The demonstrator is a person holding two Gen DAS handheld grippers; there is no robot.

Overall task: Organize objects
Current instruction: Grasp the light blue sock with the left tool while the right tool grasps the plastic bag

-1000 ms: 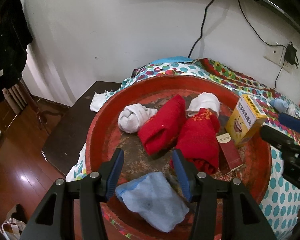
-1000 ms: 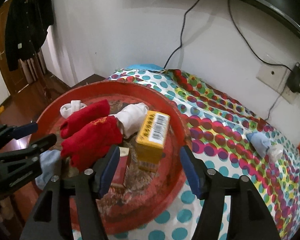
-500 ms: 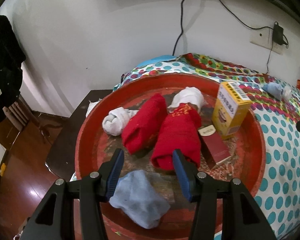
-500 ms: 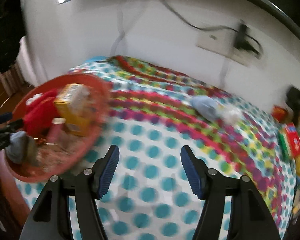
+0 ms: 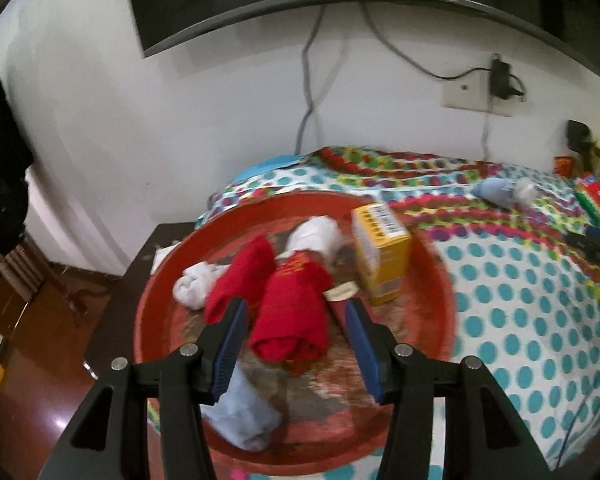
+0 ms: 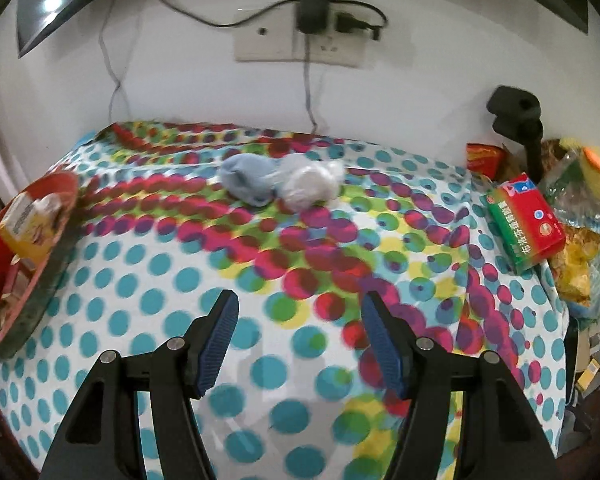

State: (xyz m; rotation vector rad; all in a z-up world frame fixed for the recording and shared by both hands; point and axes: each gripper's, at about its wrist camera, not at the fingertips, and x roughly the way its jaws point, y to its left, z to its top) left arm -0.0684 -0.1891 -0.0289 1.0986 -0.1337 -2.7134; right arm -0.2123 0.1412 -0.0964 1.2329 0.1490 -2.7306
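While both grippers gape empty, the right gripper (image 6: pixel 298 336) faces the blue sock roll (image 6: pixel 246 180). It lies straight ahead, touching the white bundle (image 6: pixel 310 182), well apart from the red tray (image 6: pixel 54 236).

The left gripper (image 5: pixel 294 338) hides part of the light-blue cloth (image 5: pixel 244 416).
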